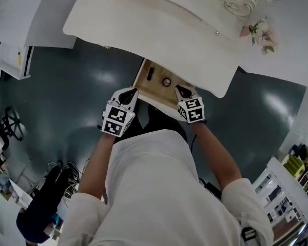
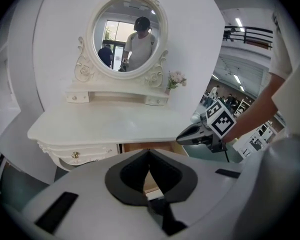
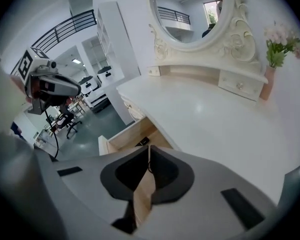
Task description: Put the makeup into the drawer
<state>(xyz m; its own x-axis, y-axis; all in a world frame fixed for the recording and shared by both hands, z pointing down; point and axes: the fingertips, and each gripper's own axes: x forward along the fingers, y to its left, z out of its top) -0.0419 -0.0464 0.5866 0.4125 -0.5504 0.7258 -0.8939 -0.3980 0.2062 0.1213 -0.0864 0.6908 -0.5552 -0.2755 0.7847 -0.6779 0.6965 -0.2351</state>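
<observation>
Makeup [image 1: 150, 74], a small dark stick, lies in the open drawer [image 1: 139, 79].

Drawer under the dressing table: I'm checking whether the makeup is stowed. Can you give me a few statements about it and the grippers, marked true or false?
1. The drawer is open. True.
2. Small items lie inside the drawer. True: a dark tube and a round piece.
3. The right gripper holds a makeup item. False: its jaws are together on nothing.
4. The left gripper is wide open. False: its jaws are together too.
5. The flowers stand in the drawer. False: they stand up beside the mirror.
</observation>
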